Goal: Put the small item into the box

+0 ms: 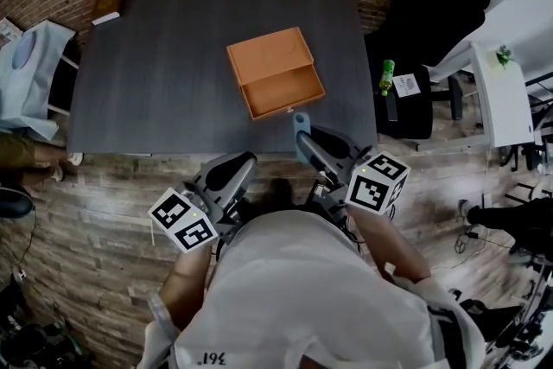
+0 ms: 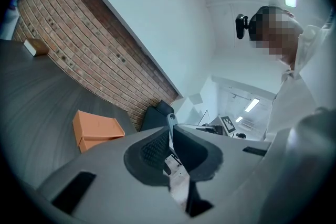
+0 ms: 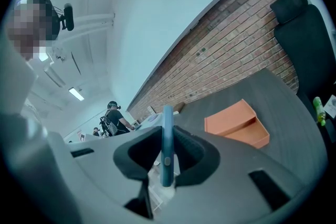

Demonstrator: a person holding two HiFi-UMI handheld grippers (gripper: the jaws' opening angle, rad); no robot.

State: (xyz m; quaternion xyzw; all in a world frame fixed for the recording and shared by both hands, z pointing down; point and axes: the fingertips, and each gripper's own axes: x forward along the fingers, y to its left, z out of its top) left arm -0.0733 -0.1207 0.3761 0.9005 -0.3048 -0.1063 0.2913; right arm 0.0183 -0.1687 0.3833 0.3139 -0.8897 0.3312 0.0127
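An orange box [image 1: 276,73] lies on the dark table [image 1: 173,56] with its tray open towards me; it also shows as the orange box [image 2: 94,131] and the orange box [image 3: 236,123] in the gripper views. My right gripper [image 1: 304,136] hovers over the table's near edge, just short of the box, shut on a thin blue flat item [image 1: 301,122]. In the right gripper view that blue item [image 3: 167,134] stands upright between the jaws of the right gripper [image 3: 167,152]. My left gripper [image 1: 246,162] hangs lower left, off the table, and the left gripper [image 2: 169,141] is shut and holds nothing.
A black office chair [image 1: 432,4] stands right of the table, with a green bottle [image 1: 386,76] on a stool beside it. A brown block [image 1: 111,0] lies at the table's far left corner. A white desk [image 1: 501,91] sits far right. A brick wall runs behind.
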